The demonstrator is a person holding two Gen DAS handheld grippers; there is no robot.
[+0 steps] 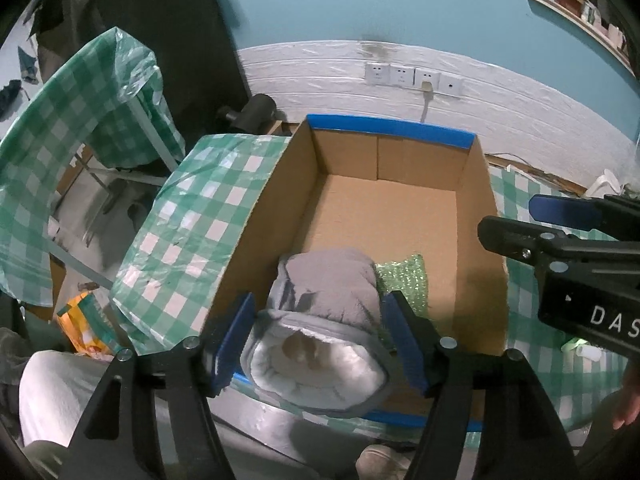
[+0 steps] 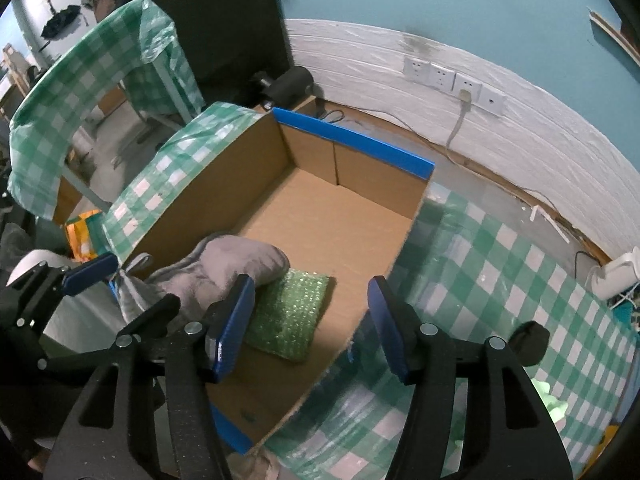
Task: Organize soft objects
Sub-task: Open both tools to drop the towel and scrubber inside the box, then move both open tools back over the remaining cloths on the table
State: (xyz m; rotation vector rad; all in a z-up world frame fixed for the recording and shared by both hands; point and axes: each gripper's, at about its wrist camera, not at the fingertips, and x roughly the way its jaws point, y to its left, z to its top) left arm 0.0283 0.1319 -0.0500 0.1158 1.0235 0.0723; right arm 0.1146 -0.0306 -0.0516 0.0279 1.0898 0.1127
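Inside the cardboard box (image 1: 476, 216), at its near end, lies one grey plush slipper (image 1: 324, 320), toe pointing toward the far wall and its white fleece-lined opening draped over the near blue-taped rim. Judged light, soft and compressible, not fragile; its pile should give grip. The firmest hold is likely across the padded collar or the body just ahead of the opening.

One green bubble-wrap pad (image 2: 290, 314) lies flat on the box floor, touching the slipper's right side. Judged very light and springy, with a slick film; best pinched at an edge.

Left gripper (image 1: 318, 342): jaws stand wide apart, one blue pad on each side of the slipper. Whether either pad touches the fabric cannot be told; nothing is clamped.

Right gripper (image 2: 310, 326): jaws wide open and holding nothing, poised above the box's near right corner, left pad over the bubble-wrap pad, right pad past the box's right wall.

Count: one box, two soft items within it, the rest of its floor bare.

Box stands on a table under a green-and-white checked plastic tablecloth (image 2: 500, 280). One pale green item (image 2: 554, 402) shows at the table's near right, too cropped to name.

Beyond: four wall sockets (image 1: 412, 76), one with a cable plugged in.
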